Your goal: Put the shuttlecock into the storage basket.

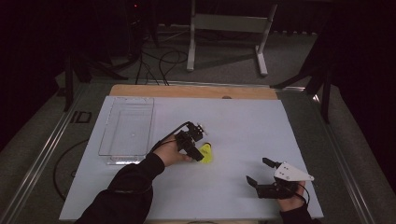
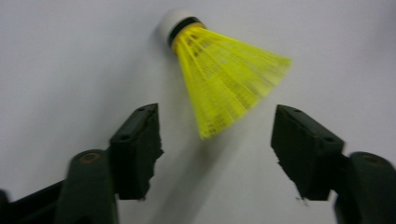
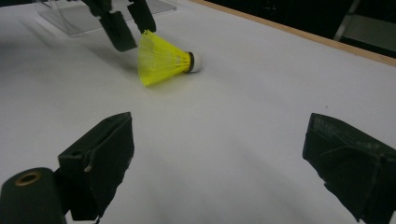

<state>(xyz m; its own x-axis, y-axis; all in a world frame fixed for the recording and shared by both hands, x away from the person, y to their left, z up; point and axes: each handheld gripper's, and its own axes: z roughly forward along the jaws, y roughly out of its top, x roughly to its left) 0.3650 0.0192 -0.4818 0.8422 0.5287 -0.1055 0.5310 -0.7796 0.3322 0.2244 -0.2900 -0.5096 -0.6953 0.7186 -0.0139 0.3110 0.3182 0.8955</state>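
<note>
A yellow shuttlecock [image 1: 206, 153] with a white cork and black band lies on its side on the white table cover. In the left gripper view the shuttlecock [image 2: 224, 79] lies just ahead of my left gripper [image 2: 217, 126]. The jaws stand apart on either side of the skirt's rim, and neither pad touches it. From above, the left gripper [image 1: 198, 154] points down at the skirt. My right gripper [image 1: 258, 170] rests open near the table's front right with nothing in it. The right gripper view looks across my right gripper [image 3: 217, 140] to the shuttlecock [image 3: 163, 58] and the left gripper [image 3: 133, 32].
A clear plastic tray [image 1: 105, 126] stands on the left of the white cover [image 1: 243, 121], behind the left hand. The wooden table edge [image 1: 187, 91] runs along the far side. A grey metal stand [image 1: 229, 23] and cables are on the floor beyond.
</note>
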